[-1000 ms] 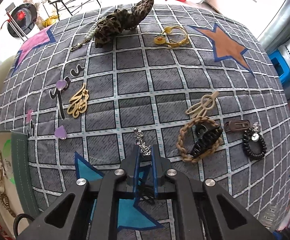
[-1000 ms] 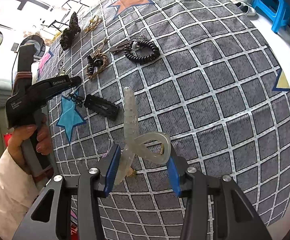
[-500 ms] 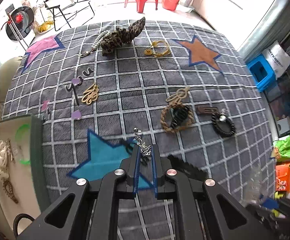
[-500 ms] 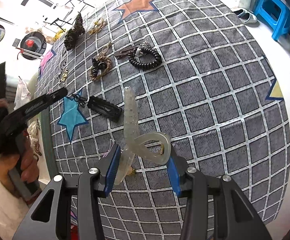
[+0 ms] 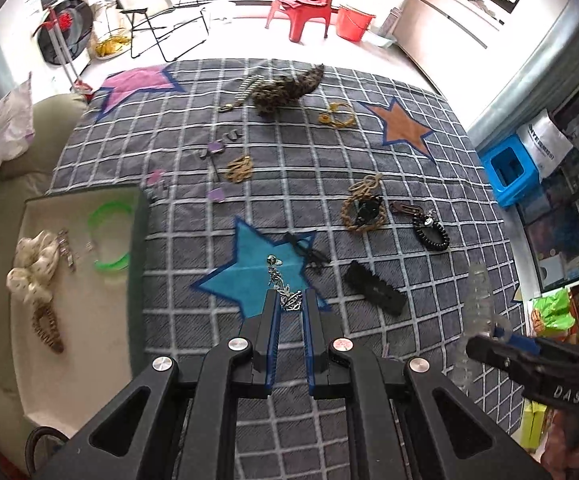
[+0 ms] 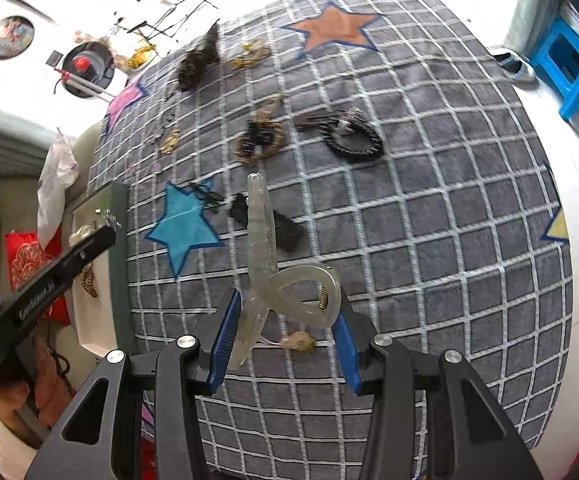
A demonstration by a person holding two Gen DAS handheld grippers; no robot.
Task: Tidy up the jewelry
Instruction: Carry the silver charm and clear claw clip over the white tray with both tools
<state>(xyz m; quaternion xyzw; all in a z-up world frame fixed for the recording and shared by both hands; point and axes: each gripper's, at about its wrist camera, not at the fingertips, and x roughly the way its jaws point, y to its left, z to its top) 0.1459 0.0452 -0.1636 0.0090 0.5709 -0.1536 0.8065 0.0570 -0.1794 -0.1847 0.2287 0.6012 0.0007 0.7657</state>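
Observation:
My left gripper (image 5: 289, 300) is shut on a silver chain ornament (image 5: 279, 284) and holds it in the air above the blue star of the checked mat. My right gripper (image 6: 285, 308) is shut on a clear plastic hair claw (image 6: 265, 248), also lifted off the mat. The white tray with a dark green rim (image 5: 89, 340) lies at the left of the mat. It holds a cream scrunchie (image 5: 33, 264), a green bangle (image 5: 109, 236) and a small brown piece. In the left wrist view the right gripper with the claw (image 5: 477, 300) shows at the right edge.
On the mat lie a black comb clip (image 5: 373, 288), a black coil tie (image 5: 429, 232), a braided ring with a black claw (image 5: 363, 210), a leopard bow (image 5: 285, 90), gold pieces (image 5: 337, 116) and purple bits. A blue stool (image 5: 509, 168) stands off the mat's right edge.
Both grippers have risen with their loads, so the mat looks smaller. The left gripper has moved toward the tray, which now shows far more of its inside.

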